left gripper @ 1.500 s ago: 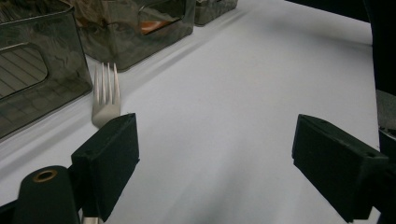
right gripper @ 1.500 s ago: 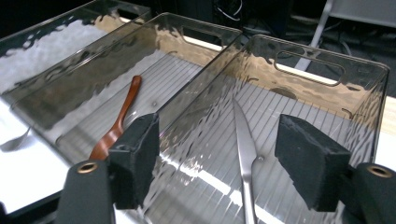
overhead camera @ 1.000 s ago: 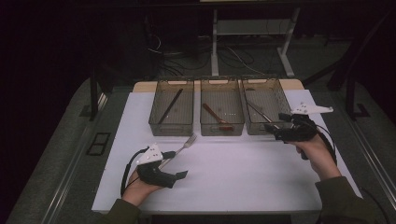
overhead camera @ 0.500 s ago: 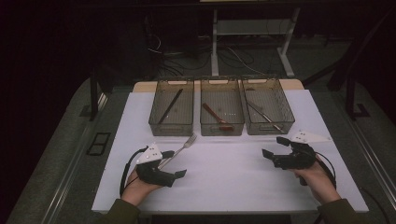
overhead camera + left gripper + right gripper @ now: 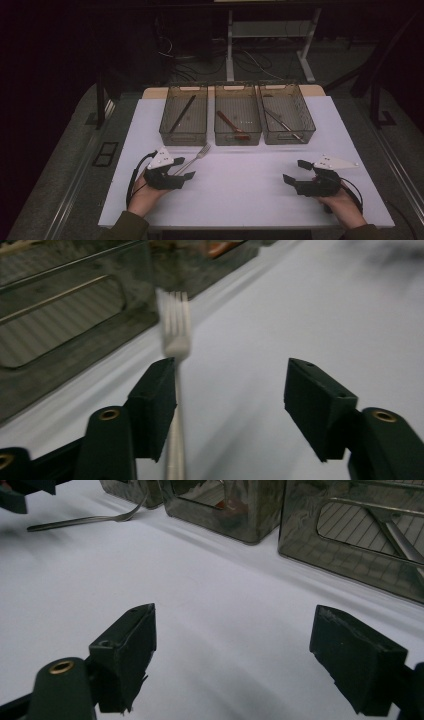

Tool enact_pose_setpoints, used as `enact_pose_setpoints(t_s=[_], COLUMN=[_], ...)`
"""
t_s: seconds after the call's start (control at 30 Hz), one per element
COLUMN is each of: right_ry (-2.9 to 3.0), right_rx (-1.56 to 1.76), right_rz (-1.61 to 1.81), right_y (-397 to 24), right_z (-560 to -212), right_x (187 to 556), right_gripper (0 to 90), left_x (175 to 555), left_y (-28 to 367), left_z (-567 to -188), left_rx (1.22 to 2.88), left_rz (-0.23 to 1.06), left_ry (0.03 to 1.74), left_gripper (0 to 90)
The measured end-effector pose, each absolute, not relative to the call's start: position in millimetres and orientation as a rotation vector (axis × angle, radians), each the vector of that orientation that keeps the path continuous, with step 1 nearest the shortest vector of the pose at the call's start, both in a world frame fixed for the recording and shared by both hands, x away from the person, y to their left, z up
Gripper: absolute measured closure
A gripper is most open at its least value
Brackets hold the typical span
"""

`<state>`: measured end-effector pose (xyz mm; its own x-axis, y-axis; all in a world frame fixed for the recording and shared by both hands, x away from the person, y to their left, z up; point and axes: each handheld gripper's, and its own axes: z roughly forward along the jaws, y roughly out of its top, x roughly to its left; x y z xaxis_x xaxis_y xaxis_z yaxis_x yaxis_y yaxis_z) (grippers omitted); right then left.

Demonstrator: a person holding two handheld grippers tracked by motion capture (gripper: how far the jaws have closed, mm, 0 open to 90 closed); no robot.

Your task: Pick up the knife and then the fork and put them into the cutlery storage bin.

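Two hands come in at the near edge of the white surface [image 5: 250,185], one gripper in each. The left gripper [image 5: 182,170] has the fork [image 5: 194,156] between its jaws: its jaws have just been closing, one pad lies against the handle, the other stands apart, so the fork is not yet clamped. The fork lies flat on the surface, tines toward the bins. Well to the right, the right gripper [image 5: 295,171] hovers with jaws spread and nothing between them. Farther back stand three clear bins side by side: the left bin [image 5: 183,135] with a dark stick, the middle bin [image 5: 238,136] with a reddish utensil, the right bin [image 5: 305,125] with a metal knife.
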<state>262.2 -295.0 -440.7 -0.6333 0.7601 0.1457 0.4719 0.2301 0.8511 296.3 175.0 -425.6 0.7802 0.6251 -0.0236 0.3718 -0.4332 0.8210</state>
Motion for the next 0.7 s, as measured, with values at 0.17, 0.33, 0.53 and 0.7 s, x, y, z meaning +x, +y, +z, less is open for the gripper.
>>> enact_pose_setpoints(t_s=[0.17,0.33,0.53,0.7], right_ry=[2.225,2.222,2.224,2.233], right_rx=[1.132,1.131,1.128,1.123], right_rz=[1.355,1.356,1.360,1.351], right_y=[-293,-294,-294,-294], right_z=[-442,-441,-442,-442], right_x=[262,262,263,263], right_gripper=[18.0,18.0,18.0,18.0], left_x=[311,325,335,337], left_y=[175,171,171,170], left_z=[-430,-438,-447,-450], left_rx=[2.099,2.124,2.152,2.159], left_rz=[0.353,0.338,0.298,0.272], left_ry=[0.796,0.838,0.875,0.879], left_gripper=[49.1,60.3,70.3,76.0])
